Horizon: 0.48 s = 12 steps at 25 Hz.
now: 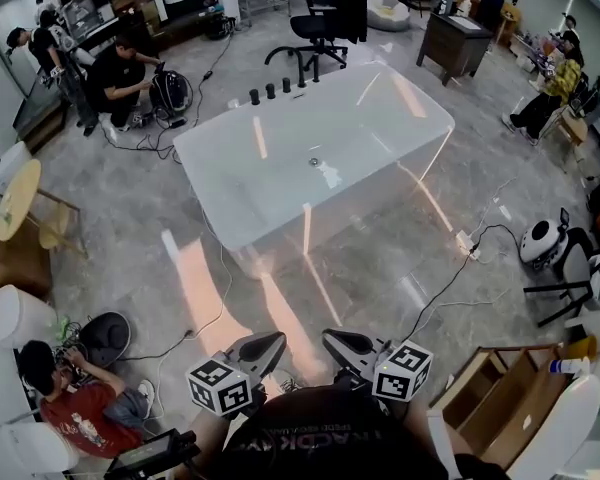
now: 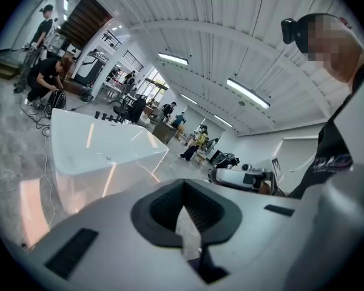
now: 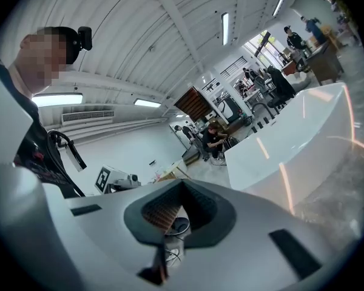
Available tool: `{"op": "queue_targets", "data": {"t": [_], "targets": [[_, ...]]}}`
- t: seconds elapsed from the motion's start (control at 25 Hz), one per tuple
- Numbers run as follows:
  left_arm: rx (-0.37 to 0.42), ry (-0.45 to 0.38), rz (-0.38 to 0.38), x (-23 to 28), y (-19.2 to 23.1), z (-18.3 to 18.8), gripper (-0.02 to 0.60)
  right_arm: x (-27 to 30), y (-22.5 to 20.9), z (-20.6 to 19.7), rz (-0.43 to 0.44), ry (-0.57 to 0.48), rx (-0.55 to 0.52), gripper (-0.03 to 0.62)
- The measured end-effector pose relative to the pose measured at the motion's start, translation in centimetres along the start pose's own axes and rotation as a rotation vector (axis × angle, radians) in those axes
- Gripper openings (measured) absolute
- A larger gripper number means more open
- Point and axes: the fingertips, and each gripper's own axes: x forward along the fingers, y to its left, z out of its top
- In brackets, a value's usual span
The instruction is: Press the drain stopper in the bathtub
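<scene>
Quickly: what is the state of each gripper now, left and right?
Left gripper: shut, jaw tips together, holding nothing.
Right gripper: shut, jaw tips together, holding nothing.

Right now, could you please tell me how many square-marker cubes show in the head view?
2. One cube sits on the left gripper, low and left of centre; the other cube sits on the right gripper, low and right of centre. None looks hidden.
</scene>
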Motion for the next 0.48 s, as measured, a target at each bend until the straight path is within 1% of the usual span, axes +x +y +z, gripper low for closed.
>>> {"op": "queue_targets", "data": {"t": [0.48], "targets": [[-0.012, 0.021, -0.018, 1.6, -0.6, -0.2, 0.008, -1.2, -1.0, 0.4, -0.013, -0.006, 0.022, 0.015]]}}
